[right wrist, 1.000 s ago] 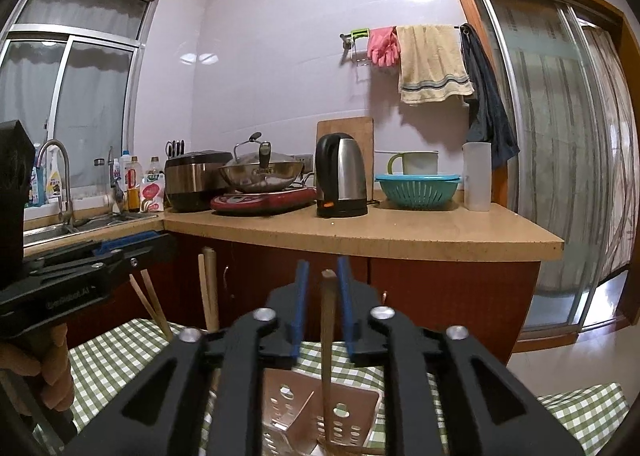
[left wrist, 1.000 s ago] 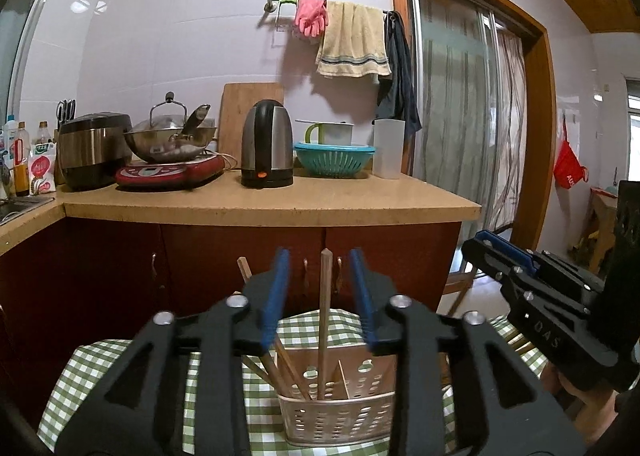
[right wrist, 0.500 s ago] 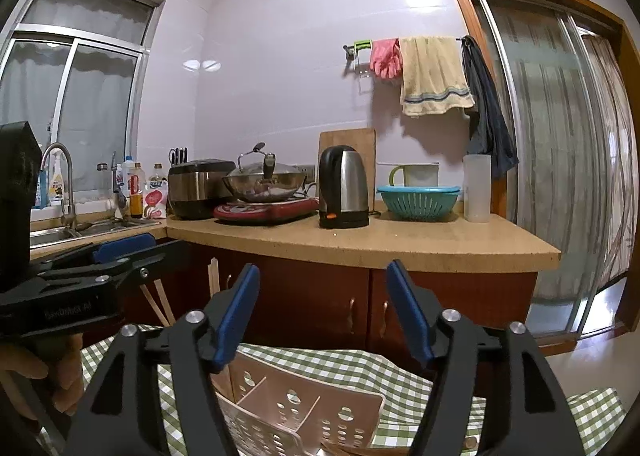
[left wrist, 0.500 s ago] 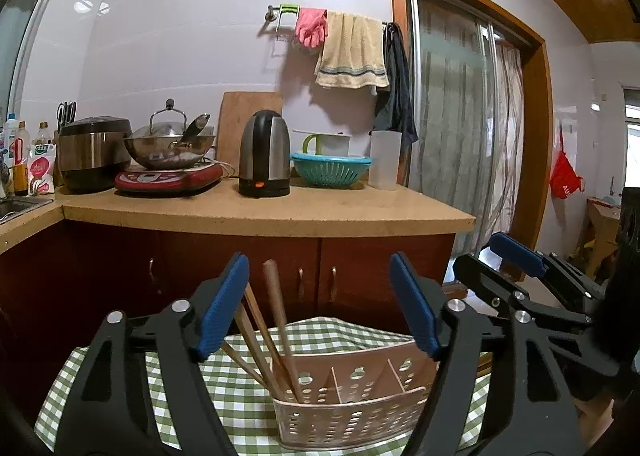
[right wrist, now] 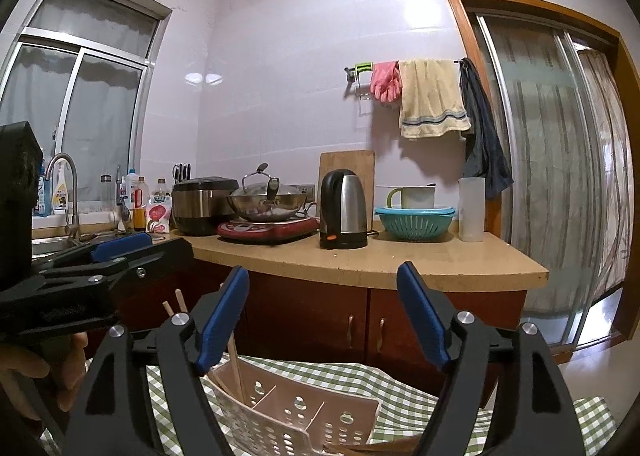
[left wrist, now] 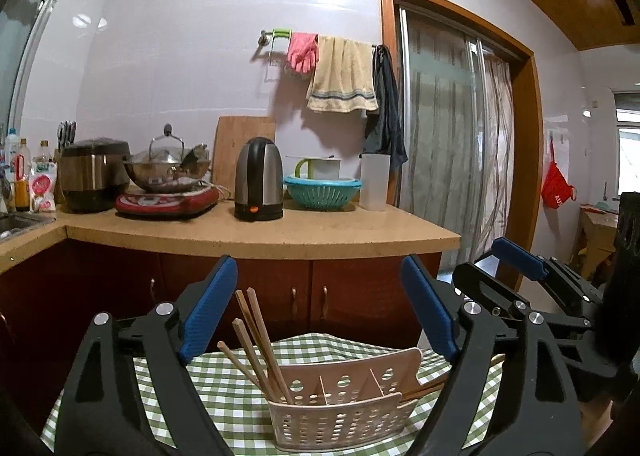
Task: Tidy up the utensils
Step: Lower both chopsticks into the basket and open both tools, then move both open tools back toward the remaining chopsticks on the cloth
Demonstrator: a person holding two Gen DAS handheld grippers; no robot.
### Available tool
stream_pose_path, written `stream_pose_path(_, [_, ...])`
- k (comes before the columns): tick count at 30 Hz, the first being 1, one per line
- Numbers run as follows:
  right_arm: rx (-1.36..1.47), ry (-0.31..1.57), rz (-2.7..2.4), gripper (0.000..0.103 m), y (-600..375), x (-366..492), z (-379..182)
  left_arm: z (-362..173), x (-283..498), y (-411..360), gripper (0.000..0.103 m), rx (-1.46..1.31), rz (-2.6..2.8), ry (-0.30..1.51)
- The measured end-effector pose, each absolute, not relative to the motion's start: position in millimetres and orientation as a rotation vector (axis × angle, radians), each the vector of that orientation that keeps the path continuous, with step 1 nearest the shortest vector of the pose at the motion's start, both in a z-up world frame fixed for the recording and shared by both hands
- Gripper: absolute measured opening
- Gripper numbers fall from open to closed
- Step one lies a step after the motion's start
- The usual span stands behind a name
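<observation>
A beige perforated utensil basket [left wrist: 344,404] stands on a green checked tablecloth [left wrist: 224,388], with several wooden chopsticks [left wrist: 260,340] leaning in its left compartment. My left gripper [left wrist: 320,316] is open and empty above the basket. My right gripper [right wrist: 324,320] is open and empty above the same basket [right wrist: 296,412], where chopsticks [right wrist: 236,356] stand at its left end. The right gripper also shows at the right of the left wrist view [left wrist: 532,280]. The left gripper shows at the left of the right wrist view [right wrist: 100,268].
Behind the table runs a wooden counter [left wrist: 280,232] with a kettle [left wrist: 258,179], wok on a red cooker [left wrist: 168,171], rice cooker [left wrist: 94,173] and teal colander [left wrist: 322,191]. A sink and tap [right wrist: 66,191] lie left. A sliding glass door [right wrist: 560,175] stands right.
Both grippers opened and let go of the chopsticks they held upright. The chopsticks now rest in the basket. Both grippers have risen and drawn back a little.
</observation>
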State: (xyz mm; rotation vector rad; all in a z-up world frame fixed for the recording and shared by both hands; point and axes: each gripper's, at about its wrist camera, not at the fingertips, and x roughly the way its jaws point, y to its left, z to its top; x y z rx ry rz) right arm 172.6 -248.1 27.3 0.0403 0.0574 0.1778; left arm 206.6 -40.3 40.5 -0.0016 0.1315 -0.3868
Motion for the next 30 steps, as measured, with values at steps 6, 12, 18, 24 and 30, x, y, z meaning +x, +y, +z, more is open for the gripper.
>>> stream_pose_path(6, [0.038, 0.068, 0.169, 0.076, -249.0, 144.8, 26.9, 40.5, 176.0, -39.5, 0.088, 0.043, -0.355, 0.098])
stream_pose_path(12, [0.034, 0.105, 0.152, 0.077, -249.1, 114.0, 16.0, 28.2, 144.3, -34.2, 0.089, 0.060, -0.321, 0.112])
stream_pose_path(18, [0.043, 0.162, 0.147, 0.077, -246.8, 82.3, -8.3, 6.5, 114.9, -24.5, 0.089, 0.049, -0.277, 0.166])
stream_pose_path(24, [0.067, 0.260, 0.136, 0.077, -247.2, 53.9, -52.1, -32.1, 89.1, -12.0, 0.089, 0.025, -0.235, 0.257])
stream_pose_path(30, [0.081, 0.348, 0.120, 0.077, -245.4, 29.5, -101.5, -81.3, 68.9, -3.2, 0.089, 0.011, -0.191, 0.371])
